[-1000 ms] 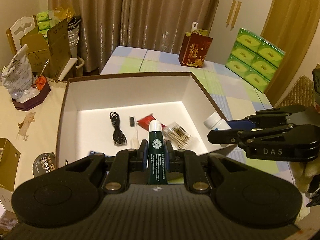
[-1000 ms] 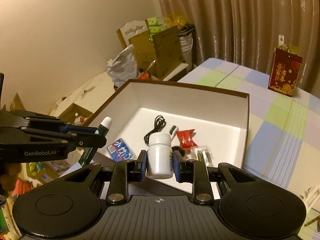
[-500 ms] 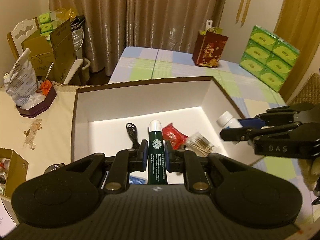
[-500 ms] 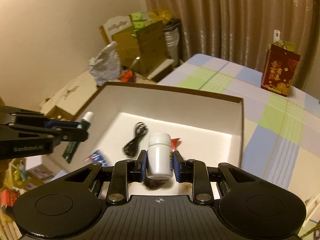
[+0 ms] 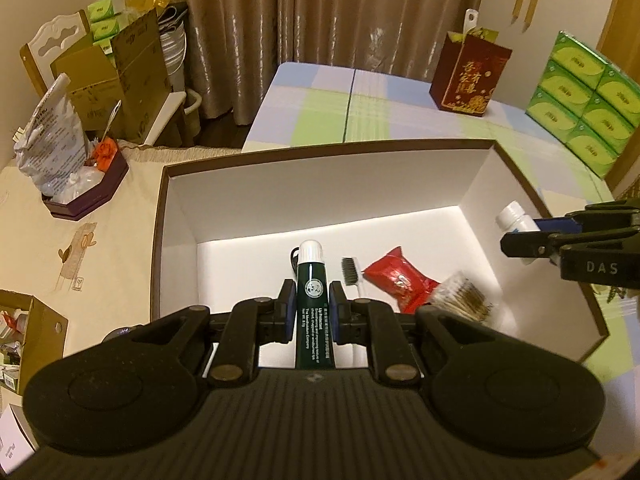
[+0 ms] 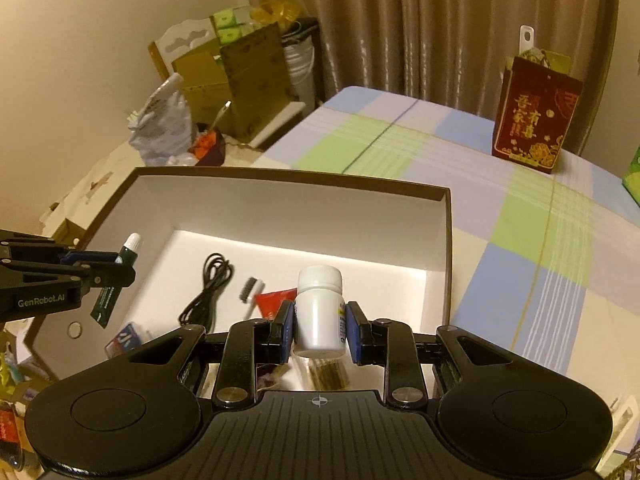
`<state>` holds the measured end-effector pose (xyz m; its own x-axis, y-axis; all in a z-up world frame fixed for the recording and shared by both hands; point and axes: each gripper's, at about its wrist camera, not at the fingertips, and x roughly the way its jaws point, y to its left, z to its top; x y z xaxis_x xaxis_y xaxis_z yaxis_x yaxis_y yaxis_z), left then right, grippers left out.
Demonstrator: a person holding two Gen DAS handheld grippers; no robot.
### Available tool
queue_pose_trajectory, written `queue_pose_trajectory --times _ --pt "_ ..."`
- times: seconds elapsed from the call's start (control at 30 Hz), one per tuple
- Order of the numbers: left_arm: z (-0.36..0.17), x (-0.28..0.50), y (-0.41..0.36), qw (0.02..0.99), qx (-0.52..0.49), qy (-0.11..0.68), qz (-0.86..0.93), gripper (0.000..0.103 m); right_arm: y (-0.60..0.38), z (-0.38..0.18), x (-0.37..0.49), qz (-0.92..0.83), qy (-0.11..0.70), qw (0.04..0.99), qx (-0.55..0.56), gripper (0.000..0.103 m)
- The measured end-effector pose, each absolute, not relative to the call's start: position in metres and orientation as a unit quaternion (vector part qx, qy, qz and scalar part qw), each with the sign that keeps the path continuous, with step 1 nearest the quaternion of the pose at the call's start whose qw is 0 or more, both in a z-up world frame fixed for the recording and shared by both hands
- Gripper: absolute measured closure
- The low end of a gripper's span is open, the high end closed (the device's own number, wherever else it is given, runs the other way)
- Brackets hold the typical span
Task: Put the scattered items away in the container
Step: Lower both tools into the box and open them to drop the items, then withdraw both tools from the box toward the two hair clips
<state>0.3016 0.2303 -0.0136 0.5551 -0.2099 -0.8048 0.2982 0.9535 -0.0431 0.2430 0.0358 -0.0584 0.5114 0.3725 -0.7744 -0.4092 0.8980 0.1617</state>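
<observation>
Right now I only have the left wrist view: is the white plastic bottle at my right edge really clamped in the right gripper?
Observer: Yes. In the right wrist view the right gripper has both blue pads pressed on the sides of the white plastic bottle.
Operator: What is the black bit behind the dark green tube?
Observer: A black coiled cable, lying on the floor of the brown-rimmed white cardboard box, left of the small brush.
Operator: Anything hidden under the left gripper?
Observer: A small blue and white packet on the box floor, near the left wall.
</observation>
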Motion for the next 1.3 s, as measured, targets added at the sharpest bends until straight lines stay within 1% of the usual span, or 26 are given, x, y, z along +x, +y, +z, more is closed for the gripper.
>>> queue_pose_trajectory --times 0.43,0.63,0.93,0.97,1.03,1.07,1.1,1.13,1.2,1.3 --pt "-0.067 0.344 0.222 0.851 0.084 0.505 -0.114 0.090 0.047 -0.079 0.269 0.220 0.454 0.863 -0.037 0.079" --pt "-0.079 0.352 0.223 0.847 0.083 0.515 -0.099 0.090 0.045 -0.087 0.277 0.213 0.459 0.862 -0.038 0.079" --pt "-0.071 0.353 0.221 0.852 0.082 0.507 -0.100 0.075 0.044 -0.087 0.280 0.213 0.447 0.868 -0.037 0.077" --pt "-0.070 0.352 0.221 0.853 0.081 0.506 -0.100 0.073 0.043 -0.087 0.280 0.216 0.446 0.867 -0.037 0.074" --pt "-0.066 0.350 0.221 0.854 0.078 0.504 -0.103 0.072 0.043 -0.084 0.275 0.224 0.442 0.868 -0.038 0.061" --pt "-0.065 0.348 0.221 0.855 0.076 0.503 -0.104 0.072 0.043 -0.082 0.272 0.225 0.440 0.868 -0.041 0.048" --pt "-0.062 0.347 0.221 0.855 0.075 0.501 -0.106 0.070 0.043 -0.080 0.268 0.229 0.435 0.870 -0.045 0.042" --pt "-0.060 0.345 0.221 0.856 0.075 0.500 -0.107 0.068 0.043 -0.077 0.263 0.232 0.431 0.871 -0.048 0.040" --pt "-0.055 0.340 0.222 0.858 0.074 0.496 -0.109 0.057 0.042 -0.073 0.255 0.235 0.428 0.871 -0.054 0.027" --pt "-0.047 0.332 0.222 0.862 0.073 0.490 -0.109 0.046 0.038 -0.068 0.241 0.236 0.420 0.875 -0.054 0.020"
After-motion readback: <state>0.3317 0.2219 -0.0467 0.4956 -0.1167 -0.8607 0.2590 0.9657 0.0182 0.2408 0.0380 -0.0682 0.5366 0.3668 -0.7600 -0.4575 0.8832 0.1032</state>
